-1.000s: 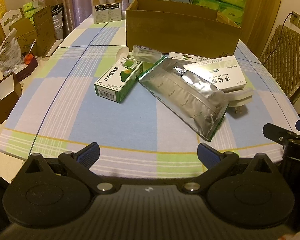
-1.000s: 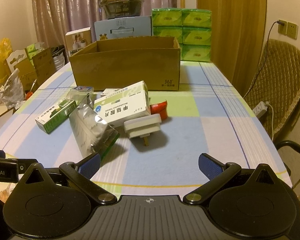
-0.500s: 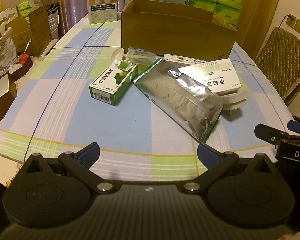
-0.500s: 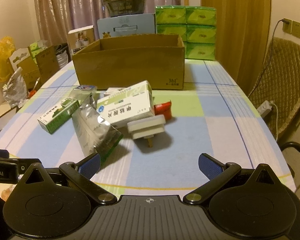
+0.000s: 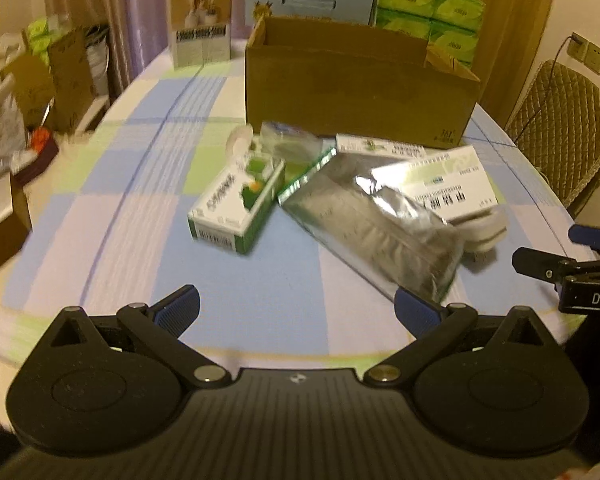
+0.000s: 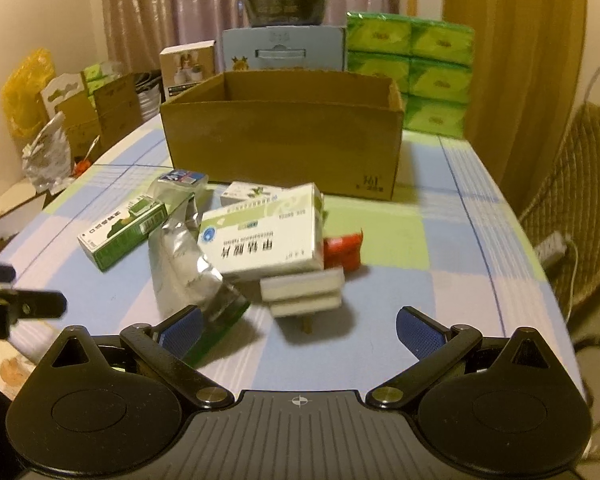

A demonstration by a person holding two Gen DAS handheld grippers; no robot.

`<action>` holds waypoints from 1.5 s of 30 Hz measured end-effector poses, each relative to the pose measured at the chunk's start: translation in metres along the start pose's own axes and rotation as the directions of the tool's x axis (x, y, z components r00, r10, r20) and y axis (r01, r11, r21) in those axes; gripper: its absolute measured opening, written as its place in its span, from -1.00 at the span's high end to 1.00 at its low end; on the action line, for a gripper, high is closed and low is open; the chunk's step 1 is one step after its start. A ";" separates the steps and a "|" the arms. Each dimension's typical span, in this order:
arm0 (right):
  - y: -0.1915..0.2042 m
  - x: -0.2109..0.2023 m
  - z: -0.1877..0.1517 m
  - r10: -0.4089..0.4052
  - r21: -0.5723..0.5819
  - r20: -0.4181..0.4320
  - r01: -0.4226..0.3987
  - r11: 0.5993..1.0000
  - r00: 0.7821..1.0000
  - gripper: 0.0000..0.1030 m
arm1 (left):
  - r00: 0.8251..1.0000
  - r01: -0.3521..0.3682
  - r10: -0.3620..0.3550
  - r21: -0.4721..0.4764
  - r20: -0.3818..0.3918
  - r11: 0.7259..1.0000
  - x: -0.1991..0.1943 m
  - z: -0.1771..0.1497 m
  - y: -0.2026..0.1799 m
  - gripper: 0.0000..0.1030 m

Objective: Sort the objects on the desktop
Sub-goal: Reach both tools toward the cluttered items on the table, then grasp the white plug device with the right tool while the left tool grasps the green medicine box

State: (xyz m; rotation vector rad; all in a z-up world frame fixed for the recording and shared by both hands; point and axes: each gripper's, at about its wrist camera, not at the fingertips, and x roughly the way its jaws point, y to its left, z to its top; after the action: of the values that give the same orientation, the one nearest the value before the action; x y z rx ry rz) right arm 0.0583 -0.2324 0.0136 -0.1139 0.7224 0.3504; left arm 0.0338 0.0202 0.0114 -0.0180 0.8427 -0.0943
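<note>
Both grippers, left gripper point(image 5: 297, 309) and right gripper point(image 6: 298, 327), edge closer to the pile, tongs spread and empty; the silver pouch point(image 5: 374, 236) wants a square, edge-on pinch

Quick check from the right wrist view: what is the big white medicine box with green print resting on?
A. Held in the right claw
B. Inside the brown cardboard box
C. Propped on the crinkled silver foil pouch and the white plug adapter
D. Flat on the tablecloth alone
C: the big white medicine box with green print sits tilted over the crinkled silver foil pouch and the white plug adapter.
</note>
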 end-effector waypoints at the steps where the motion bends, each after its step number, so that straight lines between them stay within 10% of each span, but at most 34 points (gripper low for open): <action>1: 0.000 0.004 0.003 0.000 -0.014 0.000 0.000 1.000 1.000 -0.96 | 1.000 -0.004 0.004 0.019 0.013 1.000 0.001 0.004 0.001 -0.98; 45: -0.024 0.090 0.014 0.068 -0.056 -0.117 -0.075 0.996 0.991 -0.20 | 0.995 0.074 -0.053 0.268 -0.087 0.960 0.129 0.076 0.063 -0.84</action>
State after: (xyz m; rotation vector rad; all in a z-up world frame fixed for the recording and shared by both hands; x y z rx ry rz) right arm 0.1377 -0.2270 -0.0359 -0.1666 0.8319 0.4368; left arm 0.1811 0.0695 -0.0372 0.2180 0.9025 -0.2721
